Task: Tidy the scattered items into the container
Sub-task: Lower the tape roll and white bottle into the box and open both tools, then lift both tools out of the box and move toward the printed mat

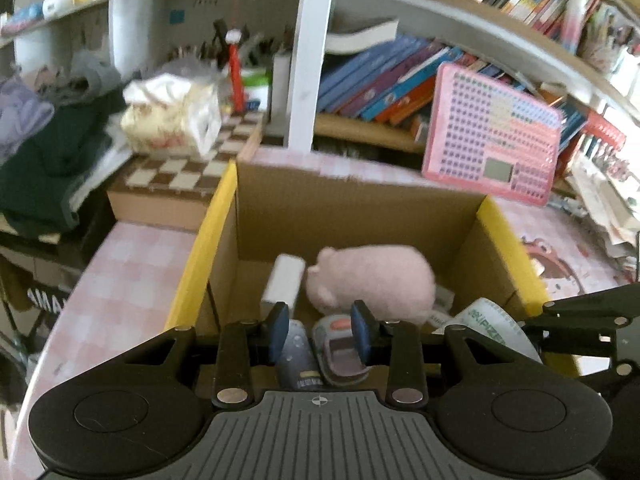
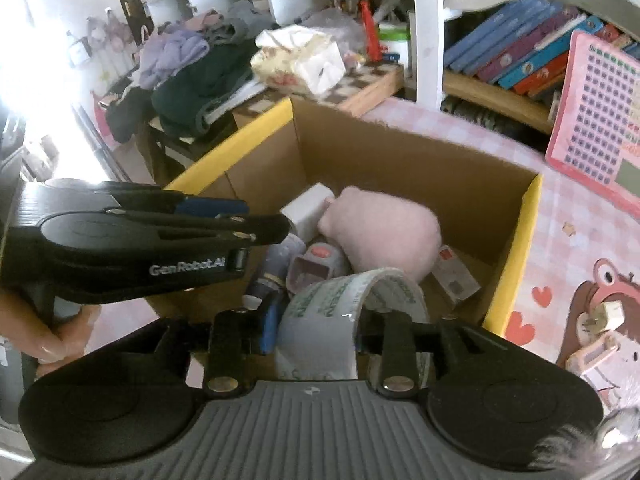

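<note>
Nearest the right wrist camera, a roll of tape is pinched between the fingers of the right gripper; the roll is held on edge over the near wall of the cardboard box, presumably so that it can be let go straight into the container and not onto the table. In the left wrist view the left gripper is seen with its blue pads spread apart and nothing between them; it hangs over the near end of the box, which suggests that no item is being carried on that side. The two grippers are close beside each other, the left one lying across the box's left rim in the right wrist view.

Inside the box, just beyond the pads, a small grey device with a red button and a dark bottle-like item are lodged at the near end. Further in, a pink plush pig fills the middle, a white block touching its snout end, and a flat card-like packet lies by the right wall.

Outside the box, on the pink checked table to the right, a small white plug and a pale pink item are left unsorted. The task is judged well advanced but unfinished. Beyond, a pink keypad board is propped against the bookshelf.
</note>
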The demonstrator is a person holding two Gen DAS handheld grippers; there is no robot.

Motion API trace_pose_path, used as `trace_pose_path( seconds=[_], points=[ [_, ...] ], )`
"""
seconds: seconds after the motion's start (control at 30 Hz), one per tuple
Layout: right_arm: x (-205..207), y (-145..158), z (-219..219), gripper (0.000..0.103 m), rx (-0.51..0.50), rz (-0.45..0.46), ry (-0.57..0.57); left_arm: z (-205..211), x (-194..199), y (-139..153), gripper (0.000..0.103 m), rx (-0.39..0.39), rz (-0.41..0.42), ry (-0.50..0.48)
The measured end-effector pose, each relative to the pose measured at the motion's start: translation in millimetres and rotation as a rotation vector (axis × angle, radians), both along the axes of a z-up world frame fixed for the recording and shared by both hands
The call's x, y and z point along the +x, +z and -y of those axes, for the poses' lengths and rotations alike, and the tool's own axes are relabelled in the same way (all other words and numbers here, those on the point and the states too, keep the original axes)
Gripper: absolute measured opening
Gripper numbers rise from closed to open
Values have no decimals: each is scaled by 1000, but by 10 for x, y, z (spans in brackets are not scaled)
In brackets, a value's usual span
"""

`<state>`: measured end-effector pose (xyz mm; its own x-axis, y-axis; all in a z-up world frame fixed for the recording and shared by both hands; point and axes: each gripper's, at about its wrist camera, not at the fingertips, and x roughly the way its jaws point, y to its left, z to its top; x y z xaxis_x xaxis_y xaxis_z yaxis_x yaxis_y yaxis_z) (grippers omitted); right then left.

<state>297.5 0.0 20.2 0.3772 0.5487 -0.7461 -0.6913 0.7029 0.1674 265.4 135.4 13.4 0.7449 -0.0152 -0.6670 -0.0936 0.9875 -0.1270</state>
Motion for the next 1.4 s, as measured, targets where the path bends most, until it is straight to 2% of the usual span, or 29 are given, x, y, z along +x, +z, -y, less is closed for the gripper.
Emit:
trace_pose_path(
  seconds=[0.2, 0.33, 0.5, 0.57, 0.63, 0.7, 0.8, 1.07, 1.13, 1.4],
  points=[
    [-162, 193, 134, 40, 42, 24, -45, 7, -287, 209, 36, -9, 65, -32],
    [-339, 309, 194, 41, 64, 57, -72, 9, -535, 345, 41, -15, 109, -48],
    [-490, 347, 173, 43, 47, 106, -112, -23, -788, 441, 43, -26, 134, -65],
    [-506, 317, 141, 49, 26, 104, -120, -45, -883, 443, 43, -29, 132, -70],
    [-522, 269, 129, 51, -4, 95, -144, -65, -972, 444, 43, -33, 131, -71],
    [-553, 241, 162, 59, 0, 79, -165, -90, -1070, 451, 43, -37, 132, -73],
    [-621, 249, 233, 65, 20, 70, -189, -125, -1203, 463, 44, -42, 134, -74],
    [-1006, 372, 368, 65, 45, 122, -223, -150, -1522, 523, 44, -58, 154, -92],
    [-1134, 407, 377, 65, 49, 138, -226, -142, -1592, 533, 50, -57, 159, -92],
    [-1626, 504, 459, 65, 42, 241, -248, -15, -1824, 531, 59, -41, 183, -116]
  ],
)
